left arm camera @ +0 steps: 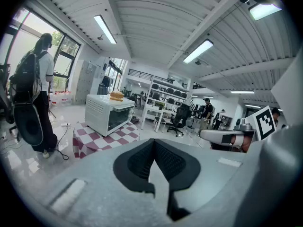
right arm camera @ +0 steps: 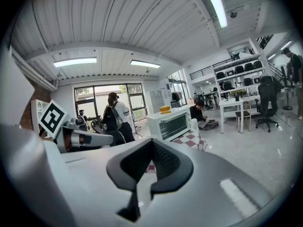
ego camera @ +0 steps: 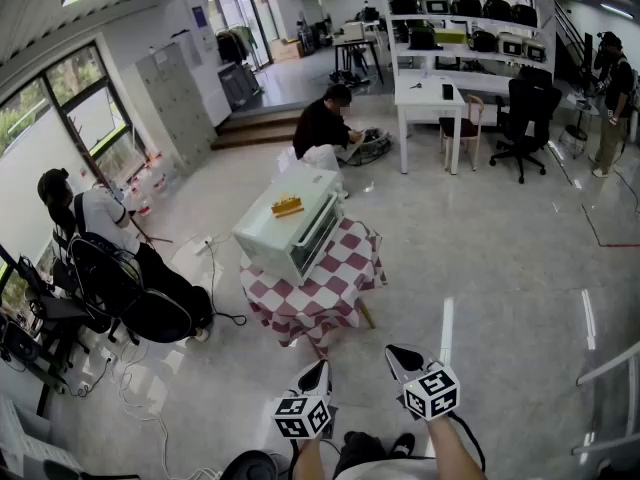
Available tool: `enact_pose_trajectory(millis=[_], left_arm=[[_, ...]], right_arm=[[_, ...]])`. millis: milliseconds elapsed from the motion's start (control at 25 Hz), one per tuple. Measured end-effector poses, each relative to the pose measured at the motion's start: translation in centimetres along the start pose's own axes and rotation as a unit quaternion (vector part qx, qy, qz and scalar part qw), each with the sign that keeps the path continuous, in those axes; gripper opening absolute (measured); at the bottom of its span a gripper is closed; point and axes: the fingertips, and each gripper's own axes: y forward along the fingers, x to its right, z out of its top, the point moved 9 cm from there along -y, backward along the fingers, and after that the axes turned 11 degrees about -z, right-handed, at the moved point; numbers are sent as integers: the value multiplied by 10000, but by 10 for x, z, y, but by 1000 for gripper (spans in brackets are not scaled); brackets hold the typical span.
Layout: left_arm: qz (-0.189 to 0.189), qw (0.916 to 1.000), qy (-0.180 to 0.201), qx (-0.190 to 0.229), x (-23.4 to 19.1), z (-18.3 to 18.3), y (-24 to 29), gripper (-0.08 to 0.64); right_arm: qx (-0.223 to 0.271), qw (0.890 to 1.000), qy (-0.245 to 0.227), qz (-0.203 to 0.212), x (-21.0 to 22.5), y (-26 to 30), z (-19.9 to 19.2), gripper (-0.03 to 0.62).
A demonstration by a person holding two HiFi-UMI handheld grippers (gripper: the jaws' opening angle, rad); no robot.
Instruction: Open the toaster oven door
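Hovering abreast, left tool (ego camera: pixel 319 367) and right tool (ego camera: pixel 398 355) face the toaster oven (ego camera: pixel 290 230).

A: Place type?
B: Lab-style open office. Far ahead of the right tongs (ego camera: pixel 393 352): shelves (ego camera: pixel 470 21) of small appliances, white desk (ego camera: pixel 420 96), office chair (ego camera: pixel 525 108).
A: More?
B: Lockers (ego camera: pixel 178 93) and big windows (ego camera: pixel 85 118) ahead-left of the left tongs (ego camera: pixel 322 368); cables (ego camera: pixel 140 393) on polished floor (ego camera: pixel 500 258); strip lights (left arm camera: pixel 105 29) overhead.

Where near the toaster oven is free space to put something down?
Free: the checkered cloth before the toaster oven door, and the floor on its right. Crowded: the left side, with cables and a person.
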Motion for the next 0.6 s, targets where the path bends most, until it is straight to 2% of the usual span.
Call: enact_pose_trajectory(millis=[120,360,440,600], left_arm=[[105,9999,-52,-16,5,-2,-5,2],[321,9992,236,37,13,4,-8,2],[267,9991,330,8,15,9,-7,2],[109,9997,230,0,13,9,2,3]], right_arm=[[95,9999,-78,-73,0,-8,0,2],[165,9998,-70,24,7,-9,5,2],[270,9996,7,2,9,-9,8,2],[411,9986,318,113,19,-8,7,2]])
